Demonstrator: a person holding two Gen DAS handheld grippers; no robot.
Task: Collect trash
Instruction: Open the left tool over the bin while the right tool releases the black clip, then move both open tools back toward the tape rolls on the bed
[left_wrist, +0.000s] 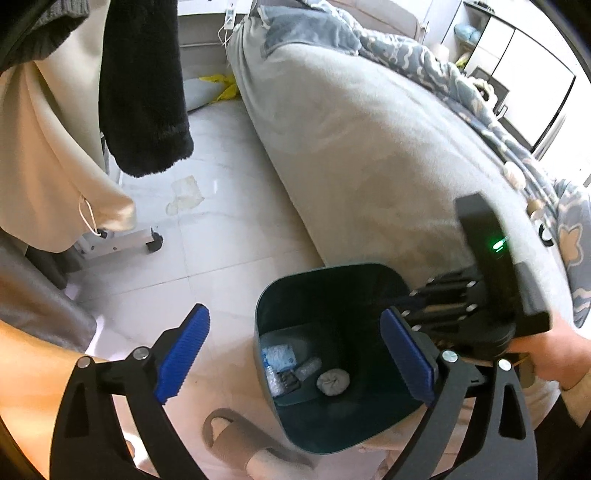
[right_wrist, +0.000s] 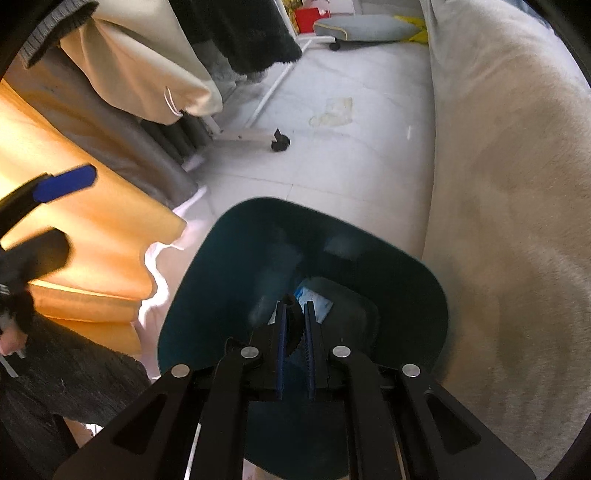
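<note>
- Left claw (left_wrist: 295, 354): jaws wide apart, nothing between the blue pads (left_wrist: 183, 354). It points steeply down, with the bin (left_wrist: 266, 314) straight ahead and below it.
- Right claw (right_wrist: 294, 332): jaws closed, blue pads nearly together, with a thin dark piece (right_wrist: 293, 325) nipped between them; what it is cannot be told. The tips hang over the bin (right_wrist: 207, 280) mouth and point down into it.
- In the left view the right claw (left_wrist: 413, 295) comes in from the right, over the bin's far-right rim, with a hand (left_wrist: 554, 350) on its grip and a green light on its body.
- In the right view one blue pad of the left claw (right_wrist: 64, 182) shows at far left, blurred, well clear of the bin.
- Bin: dark teal, rounded-square mouth, standing on the tiled floor (left_wrist: 221, 229) close beside the bed (left_wrist: 369, 147).
- Bin contents, seen past the left claw: a blue-and-white wrapper (left_wrist: 279, 356), a clear crumpled wrapper (left_wrist: 308, 367), a small dark item (left_wrist: 290, 382), a grey wad (left_wrist: 333, 382), all on the bottom.
- Loose trash: a crumpled pale tissue (left_wrist: 184, 195) lies on the floor well ahead of both claws, beyond the bin, near a rack's caster (left_wrist: 155, 243). In the right view the same tissue (right_wrist: 334, 110) lies ahead of the closed tips.
- A slipper (left_wrist: 236, 435) lies on the floor just under the left claw, beside the bin.
- Clothes (left_wrist: 144, 85) hang to the upper left of the left claw.
</note>
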